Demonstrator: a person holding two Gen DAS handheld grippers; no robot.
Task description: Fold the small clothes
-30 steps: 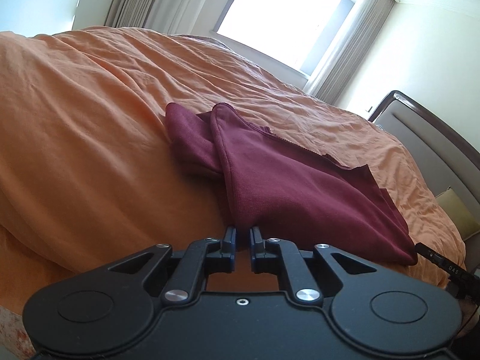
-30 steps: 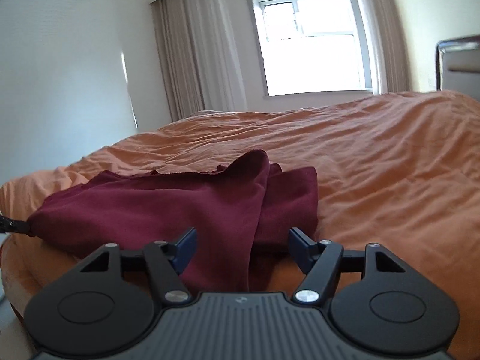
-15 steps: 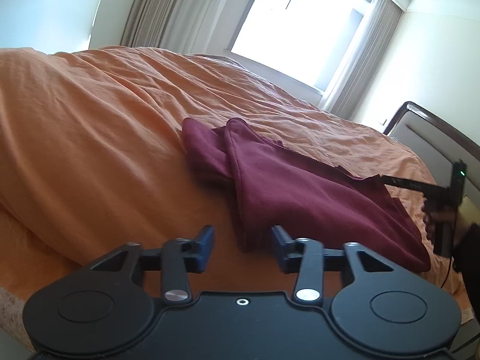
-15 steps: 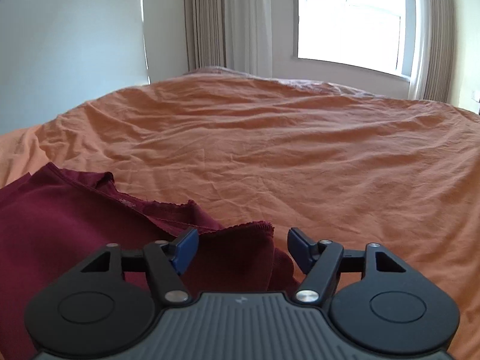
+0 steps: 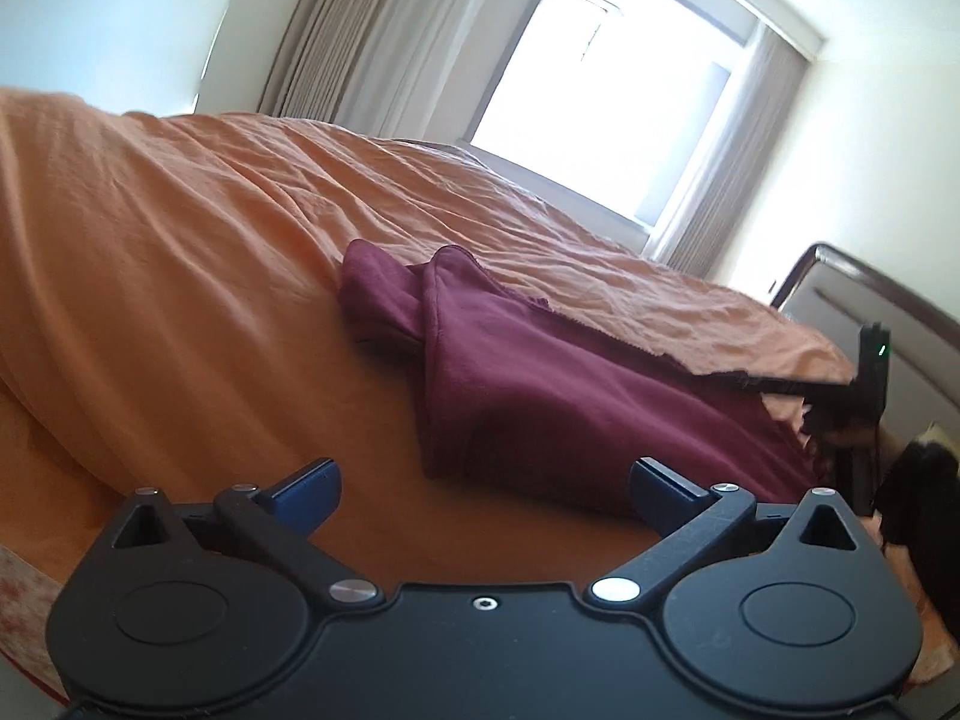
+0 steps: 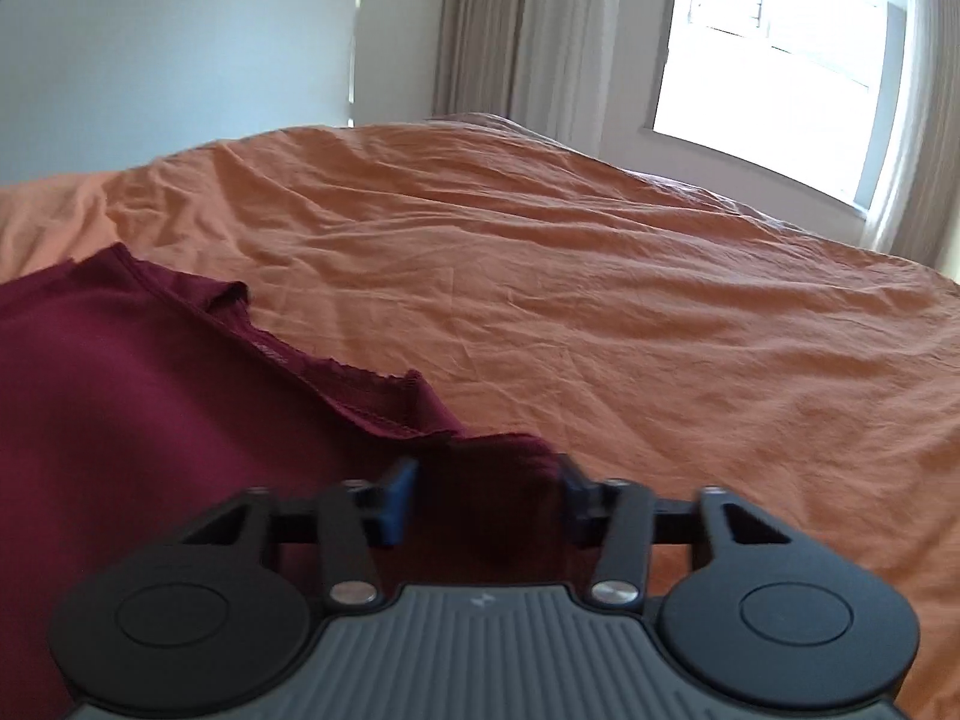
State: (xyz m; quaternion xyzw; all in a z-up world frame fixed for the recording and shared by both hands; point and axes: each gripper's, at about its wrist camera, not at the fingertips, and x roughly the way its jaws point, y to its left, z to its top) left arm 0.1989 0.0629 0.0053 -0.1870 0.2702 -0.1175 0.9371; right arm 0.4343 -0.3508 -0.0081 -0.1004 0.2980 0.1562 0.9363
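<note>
A dark red garment (image 5: 540, 396) lies partly folded on the orange bedcover (image 5: 180, 276). My left gripper (image 5: 483, 489) is open wide and empty, just short of the garment's near fold. My right gripper (image 6: 483, 495) is open with a corner of the same garment (image 6: 180, 396) between its blue fingertips (image 6: 399, 495), which stand apart. In the left wrist view the right gripper (image 5: 858, 396) shows at the garment's far right corner, that edge lifted a little.
The orange bedcover (image 6: 600, 276) spreads wide beyond the garment. A bright window (image 5: 606, 96) with curtains is behind. A dark headboard (image 5: 888, 300) stands at the right. The bed's near edge (image 5: 24, 576) drops off at lower left.
My left gripper has let go of the garment's fold, opened wide and drawn back. My right gripper has moved to the garment's corner and narrowed around it.
</note>
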